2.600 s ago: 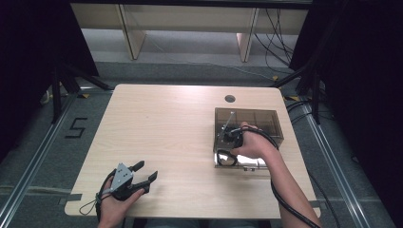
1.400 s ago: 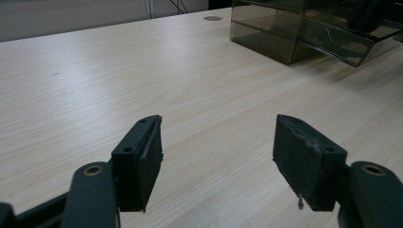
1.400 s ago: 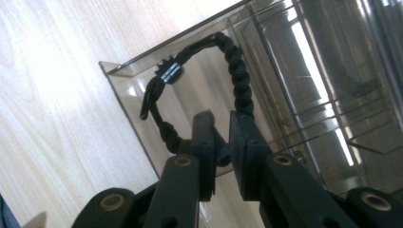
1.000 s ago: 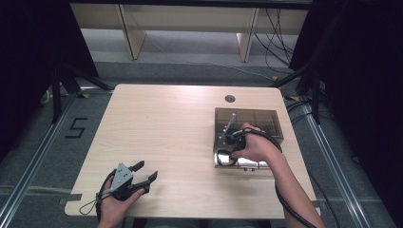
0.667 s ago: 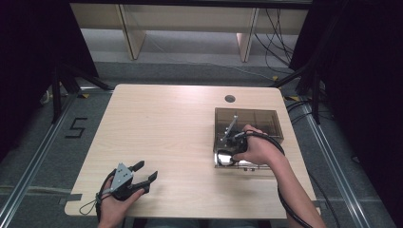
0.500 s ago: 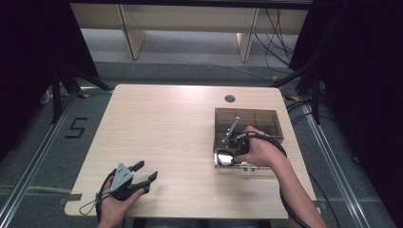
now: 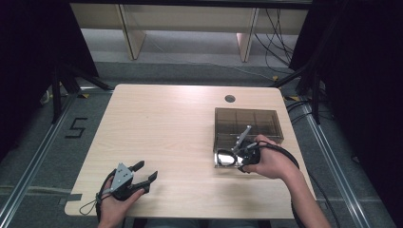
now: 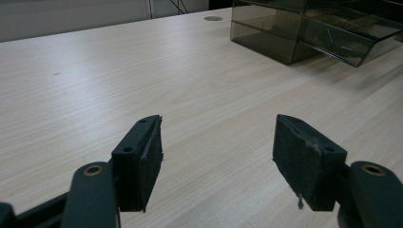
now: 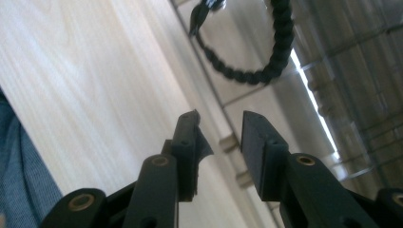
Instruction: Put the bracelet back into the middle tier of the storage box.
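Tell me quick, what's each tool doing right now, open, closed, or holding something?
Left tool: open, nothing between its jaws, over bare table.
Right tool: open, holding nothing; jaws have just been opening by the clear drawer box, near the black beaded bracelet.

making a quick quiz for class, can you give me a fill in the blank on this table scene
1. The smoky clear box sits on the ____ table.
2. A black ____ bracelet lies in the drawer pulled out of the box.
3. The left gripper has its jaws ____, with nothing between them.

Missing words: wooden; beaded; open
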Available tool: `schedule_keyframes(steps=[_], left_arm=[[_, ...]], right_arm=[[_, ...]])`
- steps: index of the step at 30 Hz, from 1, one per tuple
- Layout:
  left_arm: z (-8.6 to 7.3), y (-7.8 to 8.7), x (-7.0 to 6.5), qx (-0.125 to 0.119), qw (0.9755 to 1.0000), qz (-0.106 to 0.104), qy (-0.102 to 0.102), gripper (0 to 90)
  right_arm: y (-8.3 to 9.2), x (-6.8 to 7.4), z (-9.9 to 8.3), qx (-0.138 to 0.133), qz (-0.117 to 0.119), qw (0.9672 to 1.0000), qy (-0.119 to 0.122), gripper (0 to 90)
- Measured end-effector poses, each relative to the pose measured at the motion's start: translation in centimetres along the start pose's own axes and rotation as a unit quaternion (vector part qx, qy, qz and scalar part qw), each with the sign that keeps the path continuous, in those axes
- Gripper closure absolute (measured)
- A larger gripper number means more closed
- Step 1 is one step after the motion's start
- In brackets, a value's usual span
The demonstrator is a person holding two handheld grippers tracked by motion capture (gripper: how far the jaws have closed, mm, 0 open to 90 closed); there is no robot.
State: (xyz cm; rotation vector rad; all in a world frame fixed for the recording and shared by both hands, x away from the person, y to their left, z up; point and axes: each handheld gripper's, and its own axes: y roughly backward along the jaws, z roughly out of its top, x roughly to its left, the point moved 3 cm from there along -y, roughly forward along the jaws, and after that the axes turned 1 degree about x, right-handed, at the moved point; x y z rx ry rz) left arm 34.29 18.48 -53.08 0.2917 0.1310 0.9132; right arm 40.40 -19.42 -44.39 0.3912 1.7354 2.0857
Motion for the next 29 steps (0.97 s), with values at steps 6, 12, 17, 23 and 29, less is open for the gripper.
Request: schedule_keyframes(steps=[6,12,17,23,29], left_arm=[[0.0,0.0,0.0,-0.001,1.0000,0.001,0.000,33.6],[0.0,0.0,-0.1,0.002,1.0000,0.002,0.008,33.5],[0.0,0.0,0.0,0.000,1.0000,0.000,-0.003,33.5],[-0.1,0.1,-0.1,0.010,0.9999,0.008,0.010,33.5],[0.0,-0.1,0.0,0.003,1.0000,0.003,-0.001,33.5]], right_arm=[[-0.1,0.7,-1.9,-0.008,-0.005,0.9997,-0.020,66.0],[-0.8,1.7,-3.7,-0.004,0.003,0.9997,-0.025,64.1],[-1.3,2.3,-5.0,0.003,0.001,0.9995,-0.031,63.0],[-1.6,2.4,-6.0,0.007,0.004,0.9995,-0.030,61.7],[-2.0,2.8,-6.4,0.011,0.000,0.9991,-0.040,61.0]])
